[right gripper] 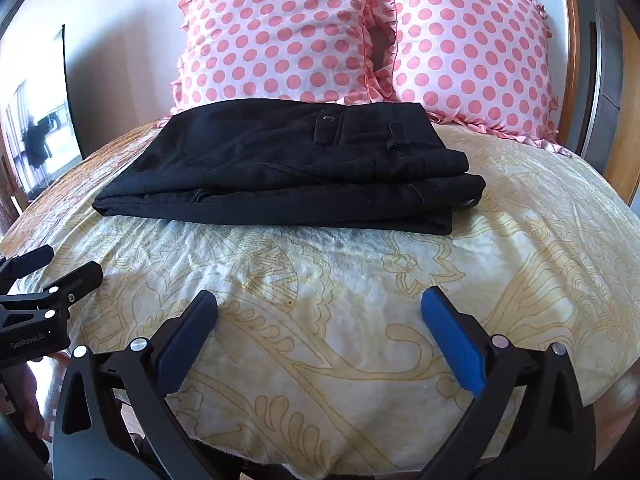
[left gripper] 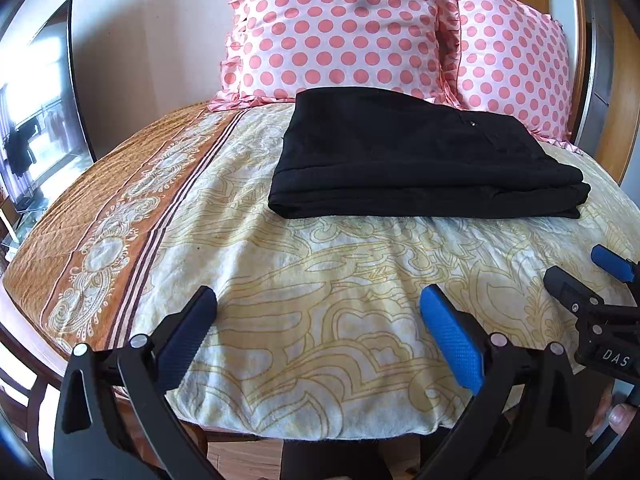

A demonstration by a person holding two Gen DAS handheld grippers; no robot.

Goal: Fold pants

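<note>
The black pants (right gripper: 280, 164) lie on the bed (right gripper: 360, 280), toward the far side, just in front of the two pink dotted pillows (right gripper: 280, 40) and touching their lower edges. They are already folded into a flat, stacked bundle: several layers show along the near edge, and the waistband with a button and a belt loop is on top at the right. The left claw (left gripper: 318, 304) is wide open and holds nothing. The right claw (right gripper: 319, 304) is also wide open and empty. Both hang above the near part of the bed, well apart from the pants. I judge that the folding is practically finished. Perhaps only a small tidying of the uneven right edge remains.
</note>
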